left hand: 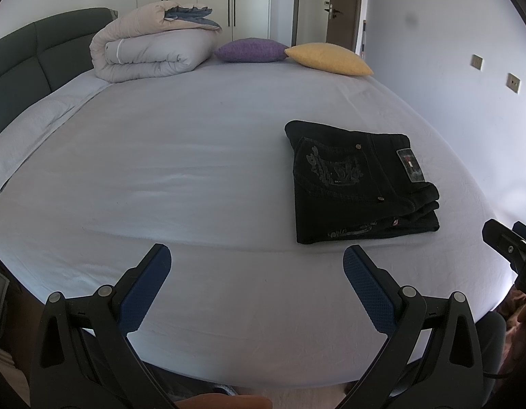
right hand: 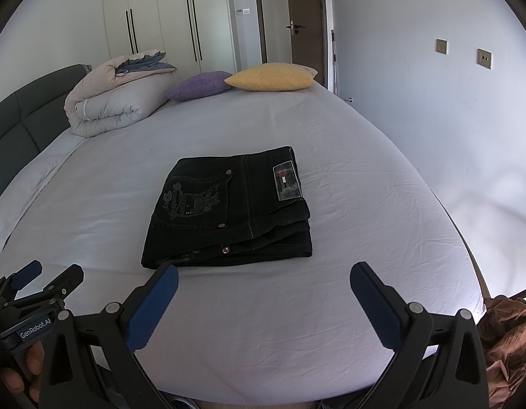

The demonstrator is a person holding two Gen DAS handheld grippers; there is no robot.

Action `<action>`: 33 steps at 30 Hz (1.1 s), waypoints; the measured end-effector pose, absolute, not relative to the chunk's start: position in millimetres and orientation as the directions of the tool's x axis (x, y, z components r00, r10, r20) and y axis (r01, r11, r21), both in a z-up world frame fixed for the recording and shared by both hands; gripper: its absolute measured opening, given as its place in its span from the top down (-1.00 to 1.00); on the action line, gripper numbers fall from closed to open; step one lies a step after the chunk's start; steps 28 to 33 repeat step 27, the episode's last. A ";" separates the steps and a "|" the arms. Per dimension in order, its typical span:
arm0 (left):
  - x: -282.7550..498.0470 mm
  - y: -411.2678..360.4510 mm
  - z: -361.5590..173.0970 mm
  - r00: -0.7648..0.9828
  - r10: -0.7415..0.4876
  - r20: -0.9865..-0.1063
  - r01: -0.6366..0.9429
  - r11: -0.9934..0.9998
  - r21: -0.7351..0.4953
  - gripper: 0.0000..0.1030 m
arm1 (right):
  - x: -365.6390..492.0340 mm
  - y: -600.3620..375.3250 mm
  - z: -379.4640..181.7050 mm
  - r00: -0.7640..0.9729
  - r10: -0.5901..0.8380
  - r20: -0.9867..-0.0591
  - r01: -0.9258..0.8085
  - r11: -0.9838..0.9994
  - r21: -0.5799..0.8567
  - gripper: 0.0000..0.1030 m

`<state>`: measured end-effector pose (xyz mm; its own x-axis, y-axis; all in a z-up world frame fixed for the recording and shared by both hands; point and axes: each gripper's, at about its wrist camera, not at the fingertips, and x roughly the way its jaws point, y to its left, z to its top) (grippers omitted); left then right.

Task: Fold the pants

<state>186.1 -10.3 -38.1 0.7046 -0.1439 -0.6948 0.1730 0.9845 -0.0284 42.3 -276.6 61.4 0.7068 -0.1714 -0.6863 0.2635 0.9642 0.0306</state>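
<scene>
Black jeans (left hand: 358, 184) lie folded into a compact rectangle on the bed, back pocket and waist patch facing up. In the right wrist view the same pants (right hand: 229, 211) sit just ahead of my fingers. My left gripper (left hand: 257, 255) is open over bare sheet, to the left of and nearer than the pants, holding nothing. My right gripper (right hand: 264, 274) is also open, hovering above the sheet just short of the pants' near edge, nothing between its blue pads. Each gripper shows at the edge of the other's view, held by a hand.
The bed (left hand: 160, 170) carries a pale sheet. A rolled duvet (left hand: 150, 46), a purple cushion (left hand: 251, 49) and a yellow cushion (left hand: 329, 58) lie at the far end by a dark headboard (left hand: 28, 54). Brown cloth (right hand: 505, 337) lies off the bed's right corner.
</scene>
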 end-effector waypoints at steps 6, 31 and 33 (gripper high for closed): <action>186.9 -8.8 -39.6 0.699 -0.148 -0.700 0.178 0.984 -0.030 -1.00 | 43.3 -277.9 59.6 0.704 -0.169 -0.690 0.261 0.965 0.030 -1.00; 187.6 -4.2 -46.7 0.700 -0.145 -0.699 0.181 0.983 -0.023 -1.00 | 43.8 -280.8 56.1 0.692 -0.160 -0.704 0.253 0.967 0.029 -1.00; 187.6 -4.2 -46.7 0.700 -0.145 -0.699 0.181 0.983 -0.023 -1.00 | 43.8 -280.8 56.1 0.692 -0.160 -0.704 0.253 0.967 0.029 -1.00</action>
